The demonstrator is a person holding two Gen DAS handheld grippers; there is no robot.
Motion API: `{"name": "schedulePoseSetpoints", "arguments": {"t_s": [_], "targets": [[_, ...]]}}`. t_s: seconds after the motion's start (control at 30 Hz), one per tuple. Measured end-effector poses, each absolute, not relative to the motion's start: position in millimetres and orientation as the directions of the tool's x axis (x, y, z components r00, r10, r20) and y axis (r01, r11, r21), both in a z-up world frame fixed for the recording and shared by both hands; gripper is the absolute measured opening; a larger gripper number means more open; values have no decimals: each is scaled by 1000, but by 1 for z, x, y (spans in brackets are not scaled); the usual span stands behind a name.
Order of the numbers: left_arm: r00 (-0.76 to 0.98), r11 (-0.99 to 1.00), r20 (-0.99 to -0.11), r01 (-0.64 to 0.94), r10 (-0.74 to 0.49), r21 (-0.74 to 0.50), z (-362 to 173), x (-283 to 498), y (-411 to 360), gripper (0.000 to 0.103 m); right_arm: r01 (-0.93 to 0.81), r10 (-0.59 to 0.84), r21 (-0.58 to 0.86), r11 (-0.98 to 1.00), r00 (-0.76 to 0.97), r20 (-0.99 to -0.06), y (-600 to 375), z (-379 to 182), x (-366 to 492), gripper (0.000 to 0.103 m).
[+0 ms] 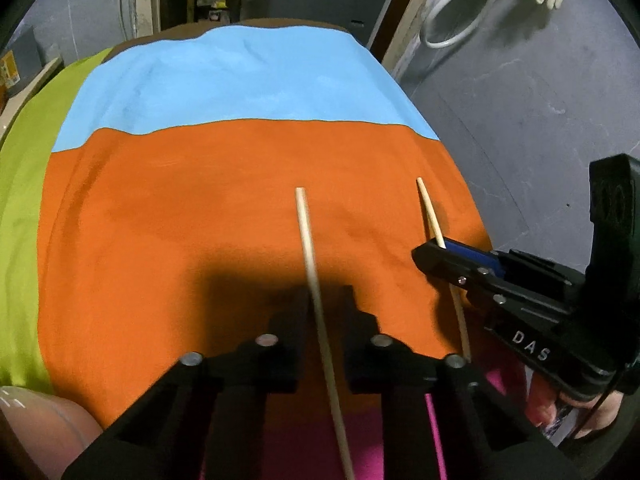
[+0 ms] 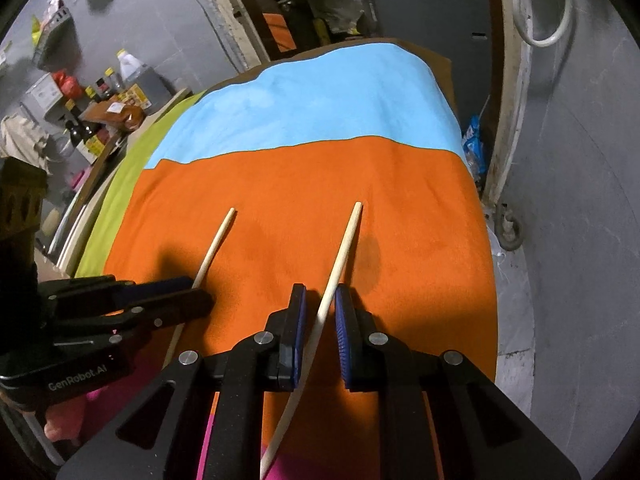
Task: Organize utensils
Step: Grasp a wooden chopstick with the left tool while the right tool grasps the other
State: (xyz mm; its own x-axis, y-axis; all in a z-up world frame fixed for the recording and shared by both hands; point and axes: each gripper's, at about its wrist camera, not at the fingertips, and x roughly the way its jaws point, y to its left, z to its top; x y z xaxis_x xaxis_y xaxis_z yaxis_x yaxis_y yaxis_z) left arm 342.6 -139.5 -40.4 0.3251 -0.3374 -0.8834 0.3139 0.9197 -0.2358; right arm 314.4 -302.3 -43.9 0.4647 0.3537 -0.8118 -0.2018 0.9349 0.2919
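Note:
Two pale wooden chopsticks lie lengthwise on the orange cloth (image 1: pixel 180 220), roughly parallel. My left gripper (image 1: pixel 325 300) is shut on the left chopstick (image 1: pixel 306 236), which runs between its dark fingers towards the camera. The right chopstick (image 1: pixel 428 210) is pinched by my right gripper (image 1: pixel 430 252), which reaches in from the right. In the right wrist view, the blue pads of the right gripper (image 2: pixel 320 300) close on that chopstick (image 2: pixel 346 244). At the left of that view the left gripper (image 2: pixel 196 294) clamps the other chopstick (image 2: pixel 216 240).
Beyond the orange cloth lies a blue cloth (image 1: pixel 240 80), with a green strip (image 1: pixel 24 160) on the left and pink cloth (image 1: pixel 360 440) nearest me. The table drops to grey floor (image 2: pixel 580 240) on the right. Bottles and clutter (image 2: pixel 100 100) stand far left. A pale rounded object (image 1: pixel 40 420) sits at the near left corner.

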Motion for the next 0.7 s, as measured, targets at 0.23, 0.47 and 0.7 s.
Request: {"name": "schedulePoseSetpoints", "arguments": {"t_s": [0.23, 0.47, 0.7], "targets": [[339, 920, -873, 297, -350, -254, -33, 333, -134, 2, -194, 381, 328, 925, 495, -781, -304, -36, 304, 4], [478, 925, -806, 312, -348, -214, -4, 297, -124, 2, -237, 402, 326, 915, 588, -702, -299, -11, 271, 4], [555, 931, -760, 313, -338, -185, 13, 271, -120, 2, -268, 377, 266, 926, 613, -695, -285, 0, 258, 4]]}}
